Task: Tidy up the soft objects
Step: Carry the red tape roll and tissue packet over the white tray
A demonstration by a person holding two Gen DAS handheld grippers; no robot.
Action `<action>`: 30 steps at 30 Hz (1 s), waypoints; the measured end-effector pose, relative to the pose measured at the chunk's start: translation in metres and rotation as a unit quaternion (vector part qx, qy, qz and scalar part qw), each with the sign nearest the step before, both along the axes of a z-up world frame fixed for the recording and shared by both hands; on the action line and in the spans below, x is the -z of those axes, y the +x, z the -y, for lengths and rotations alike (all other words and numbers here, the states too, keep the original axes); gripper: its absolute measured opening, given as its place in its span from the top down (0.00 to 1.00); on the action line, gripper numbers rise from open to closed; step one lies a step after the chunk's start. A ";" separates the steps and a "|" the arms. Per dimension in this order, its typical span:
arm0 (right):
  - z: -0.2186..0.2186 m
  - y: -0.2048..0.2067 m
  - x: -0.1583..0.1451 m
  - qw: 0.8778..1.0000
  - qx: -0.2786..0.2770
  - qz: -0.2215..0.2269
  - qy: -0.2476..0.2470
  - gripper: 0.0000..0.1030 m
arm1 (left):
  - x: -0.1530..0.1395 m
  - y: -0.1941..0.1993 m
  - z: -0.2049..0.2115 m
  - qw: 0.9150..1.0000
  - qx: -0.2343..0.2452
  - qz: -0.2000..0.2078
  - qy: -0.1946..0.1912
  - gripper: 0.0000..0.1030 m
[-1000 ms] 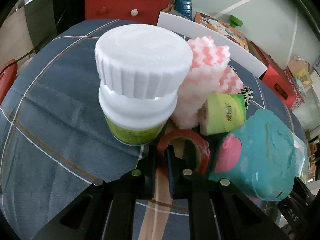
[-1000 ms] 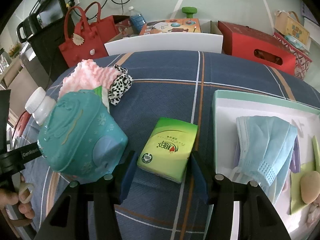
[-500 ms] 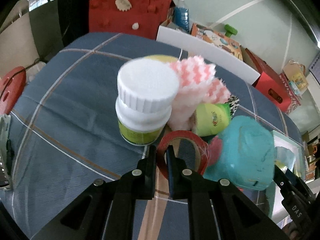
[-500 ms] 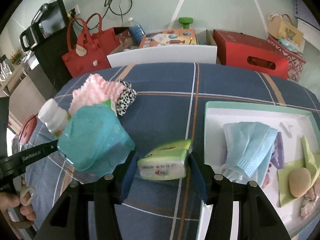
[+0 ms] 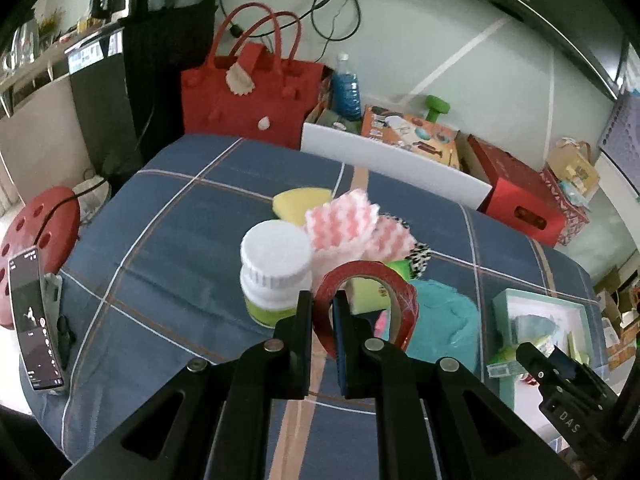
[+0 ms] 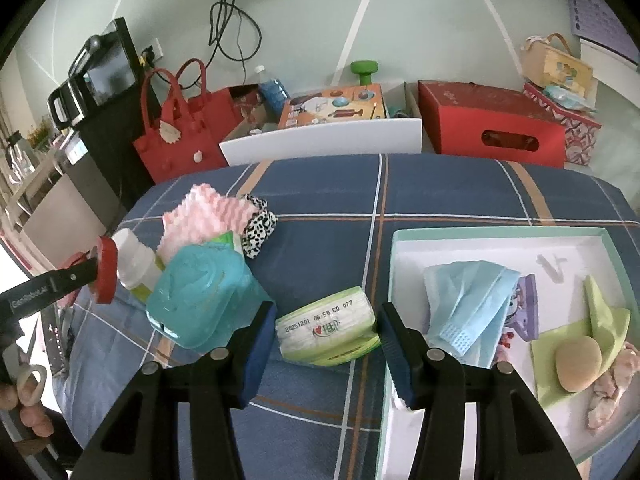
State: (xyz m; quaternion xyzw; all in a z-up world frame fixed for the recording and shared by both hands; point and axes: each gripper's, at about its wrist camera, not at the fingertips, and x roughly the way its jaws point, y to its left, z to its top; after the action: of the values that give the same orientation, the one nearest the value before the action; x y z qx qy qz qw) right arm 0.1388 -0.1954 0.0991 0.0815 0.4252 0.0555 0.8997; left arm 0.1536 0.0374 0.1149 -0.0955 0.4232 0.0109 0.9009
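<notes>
- A blue plaid cloth (image 6: 440, 196) covers the table; a pale green wall with a white stripe stands behind it.
- Beyond the far edge, from 10 to 2 o'clock in the right wrist view: a red bag (image 6: 180, 136), a water bottle (image 6: 272, 88), a white board (image 6: 324, 142), a red box (image 6: 492, 128).
- At 9 o'clock in the left wrist view a phone (image 5: 36, 320) lies at the table's edge, beside a red stool (image 5: 44, 224).
- The tray (image 6: 400, 248) sits at 3 o'clock in the right wrist view, holding a blue mask (image 6: 468, 300) and a green cloth (image 6: 600, 320).
- The left gripper (image 5: 323, 312) is closed on a red tape roll (image 5: 368, 304) — one finger inside the ring, one outside. A second ago the roll lay on the cloth by the white jar (image 5: 276, 268); now it is lifted, and jar and pink cloth (image 5: 344, 228) look farther off.
- The right gripper (image 6: 326, 332) grips a green tissue pack (image 6: 328, 330) across its ends, jaws wide. A second ago the pack lay flat on the cloth between them; now it is raised and tipped, date stamp up, just left of the tray's near corner.
- The teal pouch (image 6: 200, 292) sits at 9 o'clock from the pack.
</notes>
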 end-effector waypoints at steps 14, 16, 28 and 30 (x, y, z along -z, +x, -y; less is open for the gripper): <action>0.056 -0.020 -0.037 0.997 0.060 0.047 0.011 0.47 | -0.034 0.002 0.083 0.996 0.088 0.029 0.010 0.91; 0.076 -0.022 -0.039 0.995 0.085 0.046 0.005 0.47 | -0.032 0.004 0.103 0.994 0.109 0.027 0.009 0.91; 0.180 -0.021 -0.036 0.985 0.167 0.012 -0.046 0.47 | 0.000 0.017 0.226 0.972 0.236 -0.013 0.021 0.90; 0.194 -0.019 -0.032 0.983 0.175 0.003 -0.051 0.47 | 0.005 0.016 0.242 0.968 0.251 -0.014 0.021 0.90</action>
State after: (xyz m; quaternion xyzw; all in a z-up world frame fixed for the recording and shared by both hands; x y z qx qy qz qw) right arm 0.1195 -0.3891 0.1310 0.1086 0.4041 -0.1246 0.8996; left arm 0.1698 -0.2046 0.1104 0.0331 0.4457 -0.2052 0.8707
